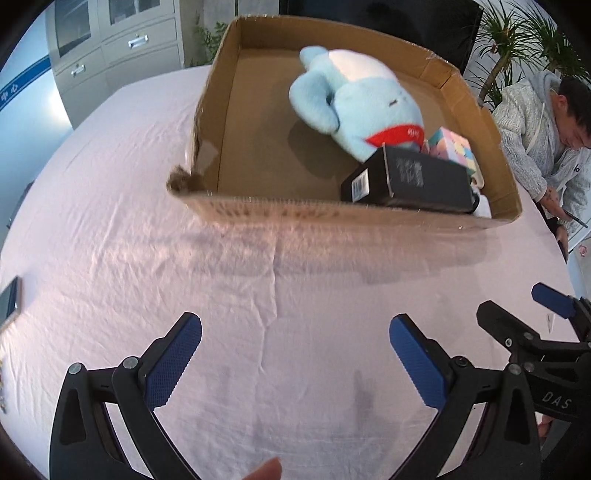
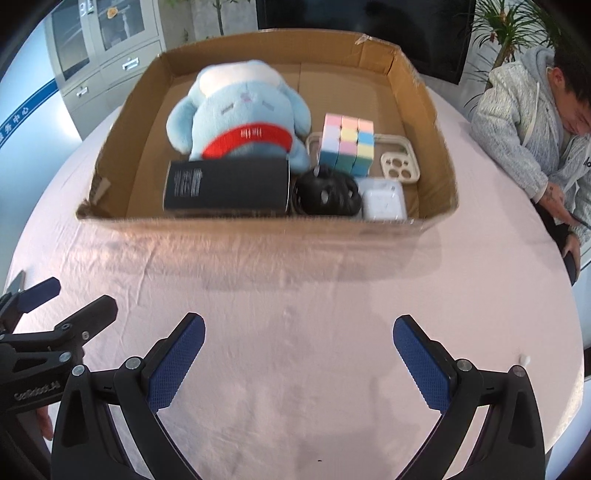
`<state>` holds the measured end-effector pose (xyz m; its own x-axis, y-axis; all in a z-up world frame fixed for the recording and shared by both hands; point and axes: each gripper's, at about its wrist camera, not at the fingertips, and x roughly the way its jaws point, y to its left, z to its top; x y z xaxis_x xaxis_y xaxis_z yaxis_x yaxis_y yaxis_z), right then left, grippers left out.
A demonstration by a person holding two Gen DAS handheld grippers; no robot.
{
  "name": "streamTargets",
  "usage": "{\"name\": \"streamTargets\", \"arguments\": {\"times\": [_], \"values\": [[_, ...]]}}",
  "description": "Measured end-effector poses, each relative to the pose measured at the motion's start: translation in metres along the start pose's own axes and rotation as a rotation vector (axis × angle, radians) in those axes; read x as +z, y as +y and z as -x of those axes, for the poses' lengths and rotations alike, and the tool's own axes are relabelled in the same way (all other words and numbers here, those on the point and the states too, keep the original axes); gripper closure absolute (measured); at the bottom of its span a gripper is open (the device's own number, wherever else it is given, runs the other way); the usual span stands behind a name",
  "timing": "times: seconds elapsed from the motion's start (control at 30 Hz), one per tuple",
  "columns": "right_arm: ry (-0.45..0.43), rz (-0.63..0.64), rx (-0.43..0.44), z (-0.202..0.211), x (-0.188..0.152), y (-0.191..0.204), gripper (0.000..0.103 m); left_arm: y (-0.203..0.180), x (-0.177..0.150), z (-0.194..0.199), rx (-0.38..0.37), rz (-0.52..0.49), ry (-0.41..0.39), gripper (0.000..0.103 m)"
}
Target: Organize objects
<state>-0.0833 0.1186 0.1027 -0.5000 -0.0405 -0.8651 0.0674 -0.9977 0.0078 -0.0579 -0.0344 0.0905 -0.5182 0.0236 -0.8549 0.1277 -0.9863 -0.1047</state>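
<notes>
A shallow cardboard box (image 2: pixel 258 230) (image 1: pixel 207 110) stands on the pink tablecloth. In it lie a light blue plush toy (image 2: pixel 243 110) (image 1: pixel 354 99), a black box (image 2: pixel 225 184) (image 1: pixel 413 177), a pastel cube (image 2: pixel 347 144) (image 1: pixel 456 146), a black round object (image 2: pixel 325 192), a white case (image 2: pixel 382 201) and a beige phone case (image 2: pixel 400 162). My left gripper (image 1: pixel 295 336) is open and empty above the cloth in front of the box. My right gripper (image 2: pixel 299 334) is open and empty beside it, also short of the box.
A person in a grey hoodie (image 2: pixel 532 122) sits at the table's right edge holding a phone. A phone or tablet (image 1: pixel 9 302) lies at the left edge. Grey cabinets (image 2: pixel 103 48) and plants (image 2: pixel 513 22) stand behind the table.
</notes>
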Motion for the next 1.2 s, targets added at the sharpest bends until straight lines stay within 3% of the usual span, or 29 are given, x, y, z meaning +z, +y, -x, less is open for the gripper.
{"name": "streamTargets", "arguments": {"times": [0.13,0.2,0.3,0.4,0.57,0.7,1.2], "values": [[0.058,-0.076,0.029,-0.025,-0.026,-0.011,0.000,-0.006,-0.022,-0.023,0.018,-0.022,0.019,0.001],[0.086,-0.136,0.021,-0.038,-0.043,-0.017,0.000,-0.013,-0.037,-0.038,0.046,-0.052,0.066,0.001],[0.102,-0.149,-0.011,-0.051,-0.064,-0.020,0.000,-0.016,-0.059,-0.047,0.061,-0.030,0.066,0.001],[0.050,-0.046,-0.045,-0.051,-0.074,-0.012,0.000,-0.020,-0.071,-0.042,0.091,-0.042,-0.033,0.001],[-0.018,-0.007,-0.037,-0.047,-0.079,-0.010,0.000,-0.021,-0.081,-0.037,0.079,-0.036,-0.101,0.001],[-0.097,0.018,-0.023,-0.046,-0.085,-0.009,0.000,-0.021,-0.083,-0.035,0.076,-0.033,-0.101,0.001],[-0.098,0.018,-0.024,-0.053,-0.088,-0.011,0.000,-0.024,-0.093,-0.027,0.077,-0.032,-0.100,0.001]]}}
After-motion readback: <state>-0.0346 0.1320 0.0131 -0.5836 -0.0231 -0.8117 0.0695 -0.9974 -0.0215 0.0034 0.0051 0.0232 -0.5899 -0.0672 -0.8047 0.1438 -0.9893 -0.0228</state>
